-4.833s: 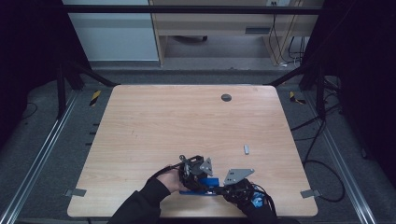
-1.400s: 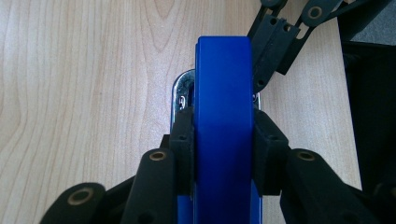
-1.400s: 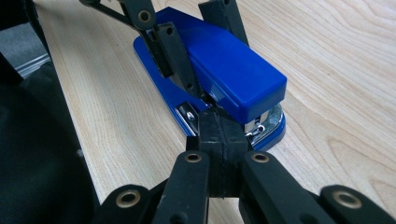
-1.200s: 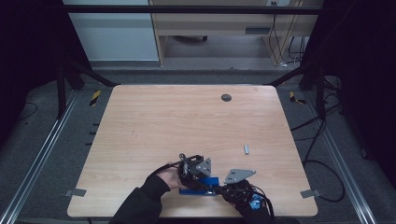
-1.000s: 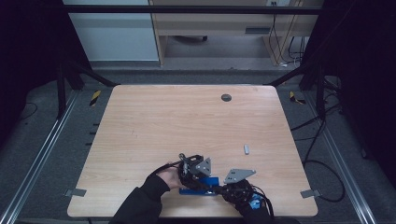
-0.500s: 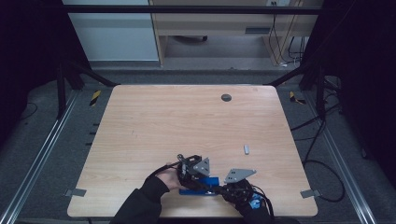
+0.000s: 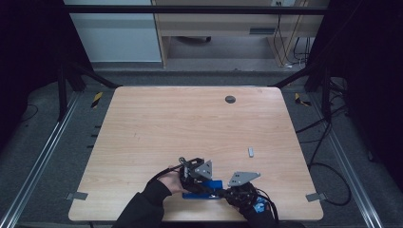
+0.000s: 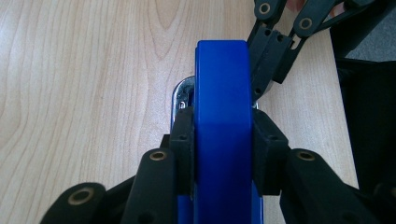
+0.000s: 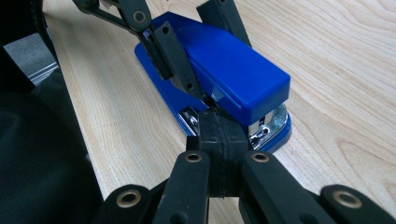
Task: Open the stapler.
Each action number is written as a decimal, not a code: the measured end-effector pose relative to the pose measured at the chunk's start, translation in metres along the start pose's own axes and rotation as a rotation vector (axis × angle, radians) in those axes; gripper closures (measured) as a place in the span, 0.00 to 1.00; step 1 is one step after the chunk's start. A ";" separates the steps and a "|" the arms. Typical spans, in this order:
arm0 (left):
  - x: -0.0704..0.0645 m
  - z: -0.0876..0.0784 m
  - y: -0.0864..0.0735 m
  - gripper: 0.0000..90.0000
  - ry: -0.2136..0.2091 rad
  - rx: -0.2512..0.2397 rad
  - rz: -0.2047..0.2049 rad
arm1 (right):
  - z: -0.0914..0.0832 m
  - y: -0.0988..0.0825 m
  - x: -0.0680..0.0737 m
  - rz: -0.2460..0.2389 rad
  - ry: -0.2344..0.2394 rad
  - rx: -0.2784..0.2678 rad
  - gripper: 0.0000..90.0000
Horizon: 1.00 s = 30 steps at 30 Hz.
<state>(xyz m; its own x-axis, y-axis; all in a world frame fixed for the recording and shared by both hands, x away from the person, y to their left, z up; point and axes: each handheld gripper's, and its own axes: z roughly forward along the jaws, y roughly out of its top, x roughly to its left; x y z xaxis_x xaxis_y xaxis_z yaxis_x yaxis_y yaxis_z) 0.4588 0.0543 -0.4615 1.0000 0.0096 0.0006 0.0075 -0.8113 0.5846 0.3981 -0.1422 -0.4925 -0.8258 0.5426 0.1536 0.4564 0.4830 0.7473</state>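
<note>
Overhead view; two close gripper views

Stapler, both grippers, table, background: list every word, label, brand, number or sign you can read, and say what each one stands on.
None can be read.
Blue stapler: plain top, no brand or label on the faces shown.
Left gripper, right gripper: no lettering on their jaws.
Table: bare wood grain.
Small grey piece: too small to tell.
Yellow-black striped tape on the floor: a pattern, no words.
</note>
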 end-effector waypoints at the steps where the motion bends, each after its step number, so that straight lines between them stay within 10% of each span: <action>1: 0.000 0.000 0.001 0.73 0.000 0.014 0.007 | 0.000 0.000 0.000 0.005 0.004 0.000 1.00; 30: 0.007 0.007 0.026 0.71 -0.038 0.175 0.032 | -0.005 0.000 0.001 -0.020 -0.046 0.016 1.00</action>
<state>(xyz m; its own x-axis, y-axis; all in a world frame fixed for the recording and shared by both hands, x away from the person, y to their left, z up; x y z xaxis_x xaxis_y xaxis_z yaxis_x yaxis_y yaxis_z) 0.4657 0.0289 -0.4522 0.9992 -0.0370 -0.0153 -0.0267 -0.9002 0.4346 0.3955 -0.1448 -0.4895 -0.8189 0.5635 0.1087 0.4457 0.5051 0.7391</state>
